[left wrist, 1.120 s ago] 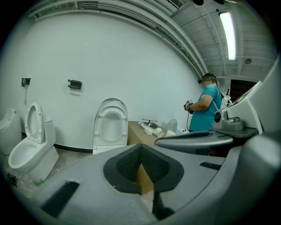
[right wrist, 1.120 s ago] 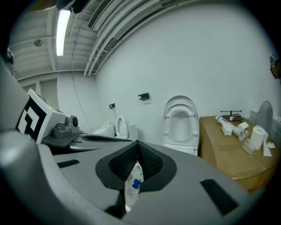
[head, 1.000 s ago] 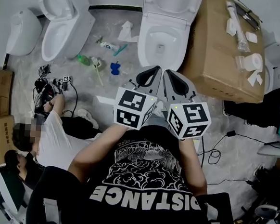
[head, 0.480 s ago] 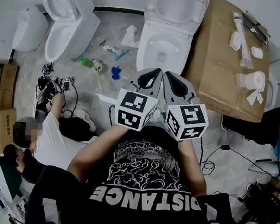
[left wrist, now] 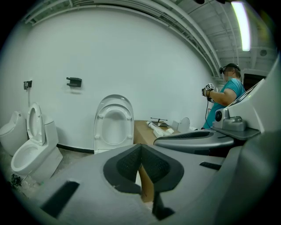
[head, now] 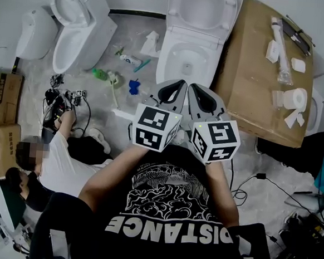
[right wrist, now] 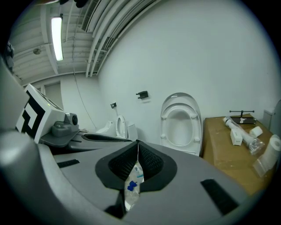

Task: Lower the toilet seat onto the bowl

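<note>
Probably light, stiff and slippery, the white oval plastic toilet seat (head: 200, 31) stands raised at top centre above its white ceramic bowl (head: 185, 58), best taken at its free far rim, while the left gripper (head: 173, 89) and right gripper (head: 202, 95), jaws pressed together on nothing, sit side by side mid-frame

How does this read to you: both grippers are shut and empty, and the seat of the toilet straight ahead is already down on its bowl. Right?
Not quite. The toilet seat is not down: it stands raised, upright above the bowl, as the right gripper view shows. The rest holds: the left gripper and the right gripper are both shut and empty.
</note>
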Available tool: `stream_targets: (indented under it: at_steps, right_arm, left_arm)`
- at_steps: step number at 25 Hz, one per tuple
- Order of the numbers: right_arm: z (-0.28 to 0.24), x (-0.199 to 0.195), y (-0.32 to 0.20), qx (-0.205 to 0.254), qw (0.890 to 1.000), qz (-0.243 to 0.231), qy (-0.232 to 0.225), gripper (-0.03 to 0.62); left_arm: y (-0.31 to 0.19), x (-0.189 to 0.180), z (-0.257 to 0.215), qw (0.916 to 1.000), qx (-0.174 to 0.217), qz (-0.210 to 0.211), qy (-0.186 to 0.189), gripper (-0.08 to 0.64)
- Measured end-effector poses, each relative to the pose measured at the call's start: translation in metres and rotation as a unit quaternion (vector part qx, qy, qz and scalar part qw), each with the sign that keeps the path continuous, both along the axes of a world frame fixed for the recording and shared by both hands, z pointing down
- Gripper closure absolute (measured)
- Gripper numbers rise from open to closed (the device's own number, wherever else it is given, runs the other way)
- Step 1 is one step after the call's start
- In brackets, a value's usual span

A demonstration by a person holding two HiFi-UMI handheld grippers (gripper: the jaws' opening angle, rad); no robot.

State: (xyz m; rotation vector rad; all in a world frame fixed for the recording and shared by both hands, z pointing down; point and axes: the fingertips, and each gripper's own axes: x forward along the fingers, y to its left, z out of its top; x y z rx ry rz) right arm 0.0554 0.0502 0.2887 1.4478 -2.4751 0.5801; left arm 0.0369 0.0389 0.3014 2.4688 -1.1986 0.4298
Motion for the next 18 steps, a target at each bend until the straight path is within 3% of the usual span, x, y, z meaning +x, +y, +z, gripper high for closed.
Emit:
stream_targets:
  at_steps: [18]
  right_arm:
    - [0.023, 0.0, -0.097, -0.03, 0.998, 0.062, 0.008, 0.574]
  left_arm:
    - [-0.103, -0.003, 0.025, 0.998, -0.034, 0.05, 0.016, 0.55]
